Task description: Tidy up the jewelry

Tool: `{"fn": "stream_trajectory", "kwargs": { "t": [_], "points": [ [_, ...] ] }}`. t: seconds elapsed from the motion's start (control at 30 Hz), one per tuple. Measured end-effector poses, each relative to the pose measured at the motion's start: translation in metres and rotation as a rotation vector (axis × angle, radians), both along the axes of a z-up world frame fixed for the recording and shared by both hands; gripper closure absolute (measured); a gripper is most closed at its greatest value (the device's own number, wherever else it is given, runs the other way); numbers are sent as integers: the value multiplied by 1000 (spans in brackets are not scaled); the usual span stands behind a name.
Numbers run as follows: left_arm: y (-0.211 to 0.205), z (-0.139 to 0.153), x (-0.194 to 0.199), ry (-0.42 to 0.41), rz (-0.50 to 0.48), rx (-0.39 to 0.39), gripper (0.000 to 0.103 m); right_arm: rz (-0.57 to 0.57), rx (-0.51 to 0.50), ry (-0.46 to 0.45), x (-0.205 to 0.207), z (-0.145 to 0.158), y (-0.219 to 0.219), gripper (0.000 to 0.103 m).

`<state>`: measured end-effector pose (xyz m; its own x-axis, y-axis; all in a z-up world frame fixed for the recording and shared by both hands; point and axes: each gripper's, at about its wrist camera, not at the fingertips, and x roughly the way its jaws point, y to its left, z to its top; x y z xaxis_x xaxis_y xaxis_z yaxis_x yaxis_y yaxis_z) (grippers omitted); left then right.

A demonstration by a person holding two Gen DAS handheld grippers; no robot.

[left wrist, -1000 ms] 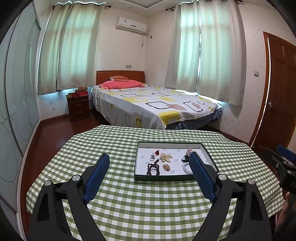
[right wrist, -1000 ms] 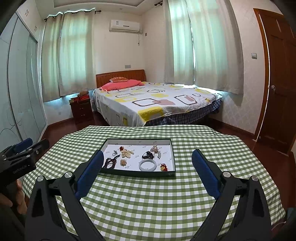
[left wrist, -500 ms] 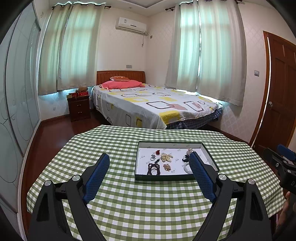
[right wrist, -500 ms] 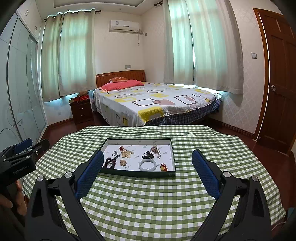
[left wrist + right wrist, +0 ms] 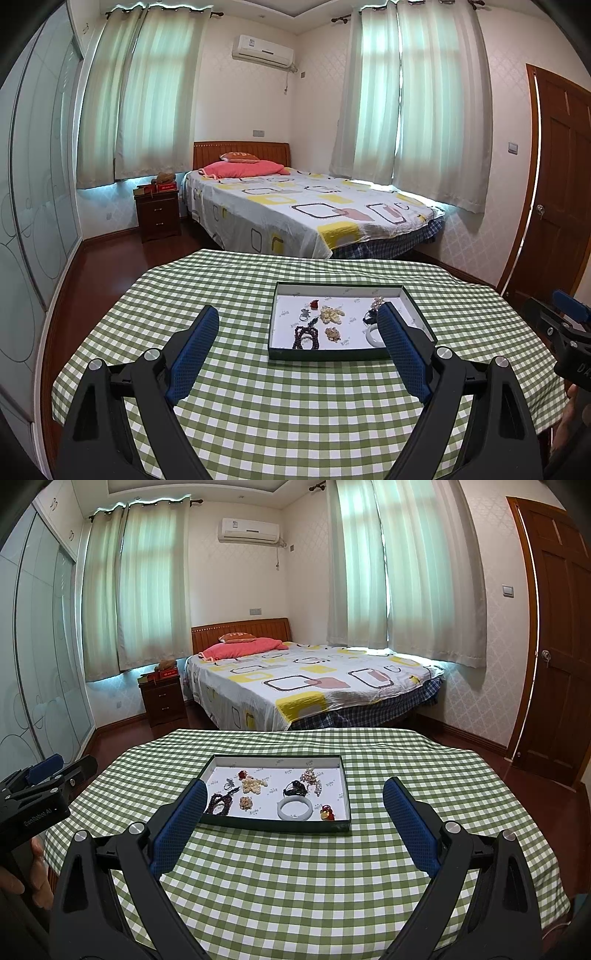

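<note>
A dark-rimmed tray [image 5: 325, 355] [image 5: 273, 823] with a white floor sits on the green checked table. In it lie a white bangle [image 5: 294, 808], a dark bead string [image 5: 306, 334] [image 5: 218, 802], a pale bead cluster [image 5: 331, 313] [image 5: 254, 785], a red piece [image 5: 314, 303] and other small items. My left gripper [image 5: 297, 325] is open and empty, held above the table short of the tray. My right gripper [image 5: 293, 799] is open and empty, also short of the tray. Each gripper shows at the edge of the other's view [image 5: 569, 325] [image 5: 40, 786].
The table [image 5: 258, 406] is draped in a green checked cloth. Beyond it stand a bed [image 5: 306, 210], a dark nightstand [image 5: 158, 214] and curtained windows. A wooden door [image 5: 554, 635] is at the right, a sliding wardrobe [image 5: 40, 672] at the left.
</note>
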<state>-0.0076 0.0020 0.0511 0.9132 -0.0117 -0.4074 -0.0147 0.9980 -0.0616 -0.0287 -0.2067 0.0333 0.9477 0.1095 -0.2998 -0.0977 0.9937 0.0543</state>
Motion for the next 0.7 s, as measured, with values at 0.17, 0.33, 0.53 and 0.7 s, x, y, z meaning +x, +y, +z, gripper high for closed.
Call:
{"fn": "stream_trajectory", "kwargs": {
  "t": [0.17,0.33,0.53,0.7],
  "points": [
    [0,-1,1,1,-3,-9,19,0,0,-1,0,0,0,9],
    [-1,-1,2,6,-8,-12,18,1,0,0,0,0,0,9],
    [-2,-2,1,0,-12,-16,19,0,-2,2,1,-1,1,9],
    [-2,-3,2,2,-12,-21,19,0,-2,2,1,-1,1,9]
  ]
}}
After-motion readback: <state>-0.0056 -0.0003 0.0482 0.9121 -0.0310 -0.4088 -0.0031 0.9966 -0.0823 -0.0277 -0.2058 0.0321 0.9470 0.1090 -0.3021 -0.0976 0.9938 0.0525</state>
